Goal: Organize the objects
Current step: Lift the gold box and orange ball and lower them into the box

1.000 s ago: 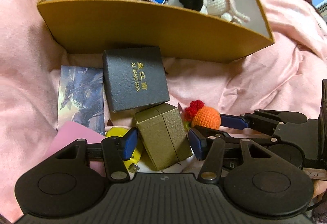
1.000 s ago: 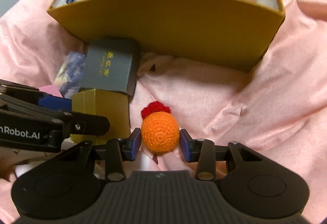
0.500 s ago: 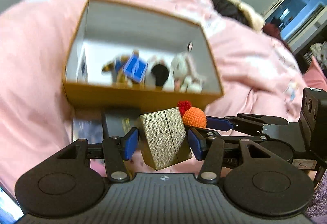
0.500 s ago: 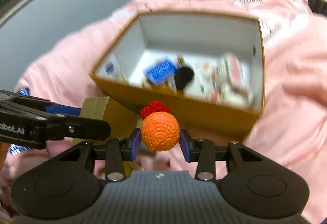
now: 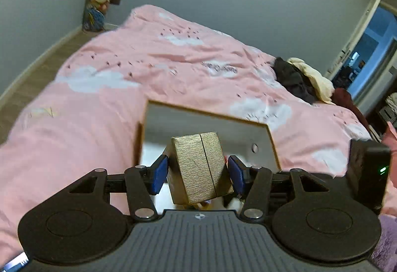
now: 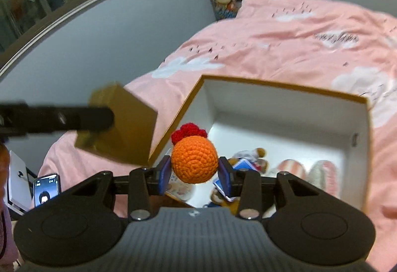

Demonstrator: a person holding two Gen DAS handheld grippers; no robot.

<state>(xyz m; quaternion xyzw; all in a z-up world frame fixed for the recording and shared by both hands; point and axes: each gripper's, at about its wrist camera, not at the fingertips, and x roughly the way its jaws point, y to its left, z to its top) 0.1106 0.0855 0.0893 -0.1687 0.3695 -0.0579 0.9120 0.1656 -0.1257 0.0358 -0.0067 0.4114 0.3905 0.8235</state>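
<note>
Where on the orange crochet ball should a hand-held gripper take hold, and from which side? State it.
Grip the orange crochet ball across its round middle, pads on opposite sides, coming from the end away from the red tuft. The body is widest and evenly curved there, while the tuft is small and lumpy. The right hand-held gripper holds it just so, tuft pointing away.

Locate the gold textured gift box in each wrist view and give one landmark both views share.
Left wrist view: gold textured gift box sits lower centre, clamped in the left gripper.
Right wrist view: left of centre, blurred, partly behind a black gripper finger.
Shared landmark: open yellow-rimmed cardboard box.
</note>
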